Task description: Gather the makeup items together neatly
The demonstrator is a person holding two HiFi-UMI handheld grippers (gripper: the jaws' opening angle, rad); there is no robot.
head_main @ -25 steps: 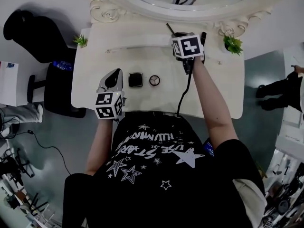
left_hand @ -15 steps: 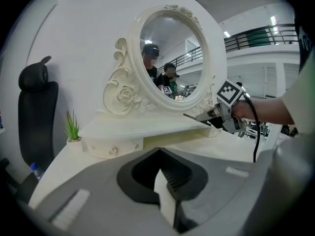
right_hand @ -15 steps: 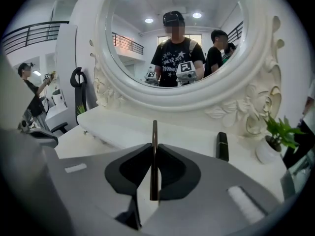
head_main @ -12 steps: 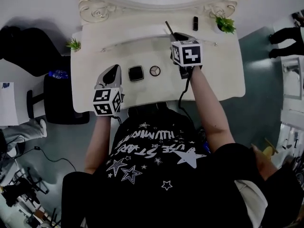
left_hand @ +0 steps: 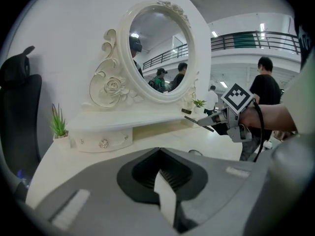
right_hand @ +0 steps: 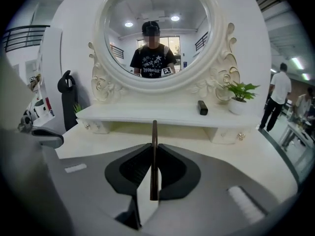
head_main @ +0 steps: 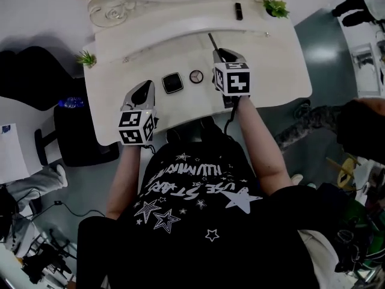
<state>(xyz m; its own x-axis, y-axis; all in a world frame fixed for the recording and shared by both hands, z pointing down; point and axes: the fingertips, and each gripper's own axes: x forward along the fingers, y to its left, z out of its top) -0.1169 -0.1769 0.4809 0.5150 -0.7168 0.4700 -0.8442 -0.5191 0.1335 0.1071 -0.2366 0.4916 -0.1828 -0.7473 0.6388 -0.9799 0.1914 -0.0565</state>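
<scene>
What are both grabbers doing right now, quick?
Left gripper: shut, holding nothing.
Right gripper: shut on a thin dark makeup stick.

Vanity table [head_main: 271,71]: cream-white.
Square compact [head_main: 172,82]: black.
Round compact [head_main: 196,76]: dark rim, pale centre.
Slim stick [right_hand: 154,154]: dark brown.
Potted plant [head_main: 276,7], upper right: green.
T-shirt [head_main: 198,206]: black, white stars.

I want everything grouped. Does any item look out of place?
Yes: the dark tube lies alone on the shelf beside the plant, apart from the square compact and round compact on the tabletop. The right gripper holds a pencil.
</scene>
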